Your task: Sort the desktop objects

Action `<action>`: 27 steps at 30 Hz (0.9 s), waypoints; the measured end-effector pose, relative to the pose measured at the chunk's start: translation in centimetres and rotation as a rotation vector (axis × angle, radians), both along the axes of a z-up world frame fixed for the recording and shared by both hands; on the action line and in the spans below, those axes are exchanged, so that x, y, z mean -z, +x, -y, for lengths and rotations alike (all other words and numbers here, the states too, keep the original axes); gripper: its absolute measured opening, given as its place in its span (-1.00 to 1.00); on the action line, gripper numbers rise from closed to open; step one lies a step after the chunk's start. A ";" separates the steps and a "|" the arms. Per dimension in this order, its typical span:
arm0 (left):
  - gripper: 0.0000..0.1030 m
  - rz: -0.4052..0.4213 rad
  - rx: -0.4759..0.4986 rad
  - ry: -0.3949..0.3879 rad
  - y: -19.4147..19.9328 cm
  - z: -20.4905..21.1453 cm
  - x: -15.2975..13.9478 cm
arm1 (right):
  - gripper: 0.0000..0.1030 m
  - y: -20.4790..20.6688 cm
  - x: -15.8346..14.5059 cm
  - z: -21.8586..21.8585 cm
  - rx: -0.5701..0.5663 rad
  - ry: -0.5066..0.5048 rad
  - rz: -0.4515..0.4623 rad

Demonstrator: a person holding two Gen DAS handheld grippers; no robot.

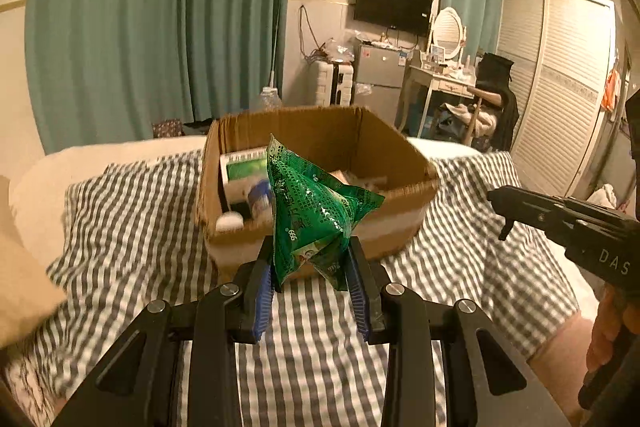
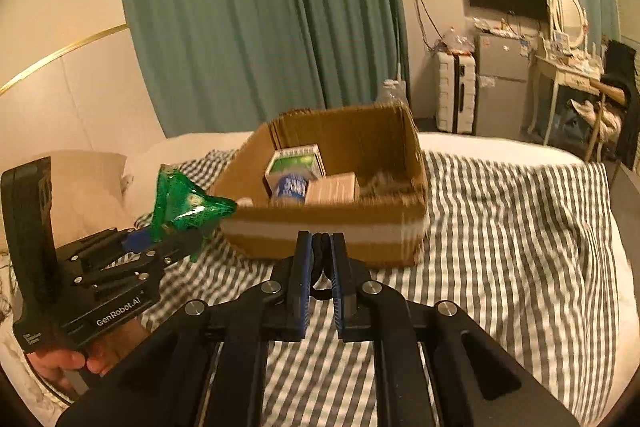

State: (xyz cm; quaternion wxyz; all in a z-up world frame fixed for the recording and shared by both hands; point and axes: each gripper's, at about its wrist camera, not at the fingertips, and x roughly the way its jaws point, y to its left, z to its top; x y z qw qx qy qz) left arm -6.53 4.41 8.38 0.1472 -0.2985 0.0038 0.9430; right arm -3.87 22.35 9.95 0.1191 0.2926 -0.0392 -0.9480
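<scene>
My left gripper (image 1: 310,267) is shut on a crumpled green foil packet (image 1: 312,215) and holds it in the air in front of an open cardboard box (image 1: 400,147) on the bed. The box holds a green-and-white carton (image 2: 296,163), a blue-labelled item (image 2: 290,187) and a small tan box (image 2: 332,187). In the right wrist view the left gripper (image 2: 176,231) with the green packet (image 2: 184,203) is left of the cardboard box (image 2: 320,223). My right gripper (image 2: 322,259) is shut and empty, near the box's front wall. It shows at the right in the left wrist view (image 1: 508,219).
The box stands on a grey-and-white checked bedcover (image 1: 132,219). A cream pillow (image 2: 88,187) lies at the left. Green curtains (image 1: 160,27), a small fridge (image 1: 378,75), a suitcase (image 2: 456,91) and a dressing table (image 1: 444,83) stand beyond the bed.
</scene>
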 end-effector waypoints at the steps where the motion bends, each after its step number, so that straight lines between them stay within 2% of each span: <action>1: -0.35 -0.002 0.000 0.005 -0.6 0.0 -0.3 | -0.83 -0.8 -0.4 0.0 -0.005 0.002 -0.008; 5: -0.35 -0.005 -0.007 0.031 -4.1 -0.2 -1.4 | -0.83 -5.2 -1.5 -0.3 -0.011 -0.018 -0.024; 8: -0.35 -0.003 -0.004 0.031 -7.2 -0.6 -1.5 | -0.83 -9.3 -1.1 -0.7 -0.014 -0.035 -0.005; 15: -0.33 0.025 -0.002 0.023 -14.0 -1.5 2.1 | -0.82 -16.5 2.6 -2.1 -0.037 -0.070 0.035; 16: -0.24 0.025 0.013 0.034 -14.5 -1.5 2.7 | -0.73 -17.2 3.3 -2.4 -0.033 -0.076 0.030; 17: -0.03 0.025 0.030 0.048 -15.1 -1.5 3.5 | -0.22 -17.5 3.7 -2.7 -0.036 -0.088 0.031; 18: 0.14 0.025 0.036 0.051 -15.4 -1.5 4.0 | 0.18 -17.6 4.0 -3.1 -0.036 -0.099 0.029; 19: 0.61 0.019 0.025 0.042 -15.6 -1.5 4.3 | 0.87 -17.5 4.2 -3.7 -0.014 -0.109 0.012; 20: 0.95 0.009 0.006 0.032 -15.7 -1.4 4.5 | 0.98 -17.1 4.2 -4.4 0.021 -0.121 -0.022; 22: 1.00 -0.037 -0.052 0.014 -15.7 -1.0 4.7 | 0.98 -16.8 3.9 -5.1 0.031 -0.127 -0.026; 24: 1.00 -0.022 -0.064 0.003 -15.6 -0.4 4.8 | 0.98 -16.5 3.3 -5.6 0.055 -0.117 -0.020; 27: 1.00 -0.012 -0.132 -0.027 -14.5 0.7 4.3 | 0.99 -14.6 2.2 -6.3 0.101 -0.120 -0.058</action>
